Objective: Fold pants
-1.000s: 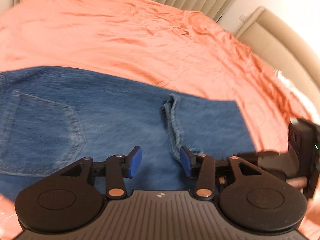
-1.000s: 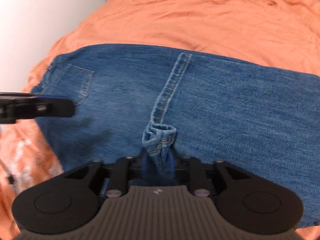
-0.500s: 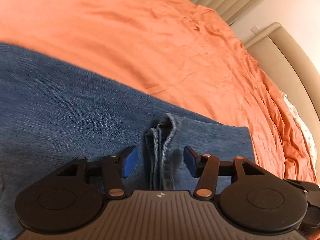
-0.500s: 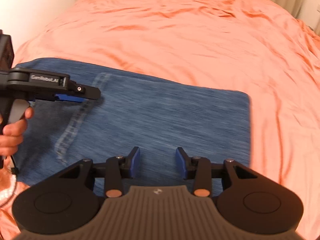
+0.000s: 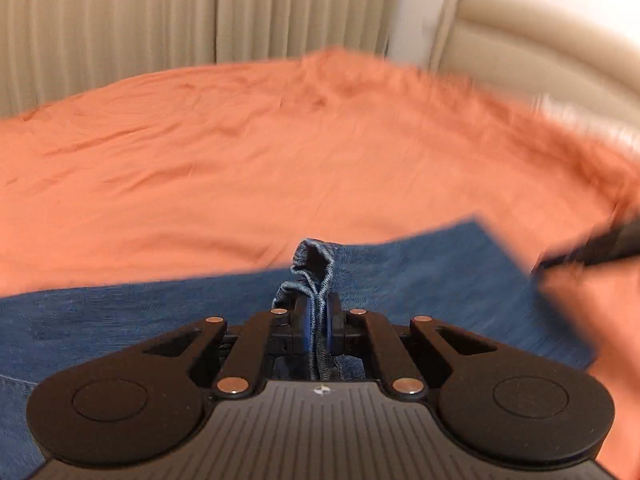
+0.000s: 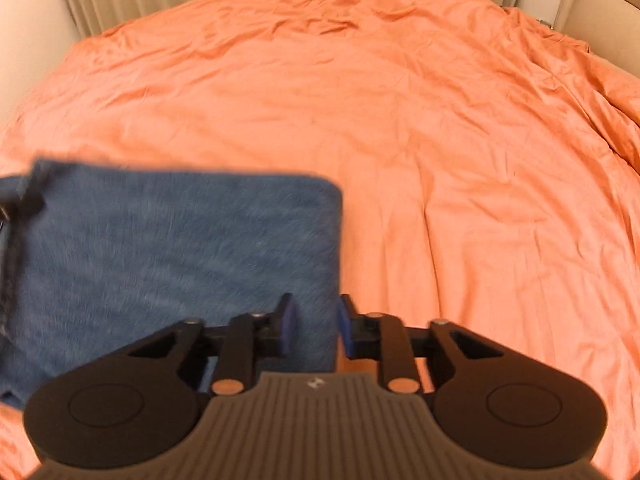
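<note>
Left claw (image 5: 318, 330) pinching bunched hem of jeans (image 5: 420, 280); right claw (image 6: 316, 330) gaping, straddling jeans' edge on bed (image 6: 440, 140).

Warm, even light; heavy motion blur both views; fisheye bending at edges.

A rumpled orange bedspread (image 6: 400, 128), beige curtains (image 5: 160, 12) and a padded headboard (image 5: 520, 40) behind.
</note>
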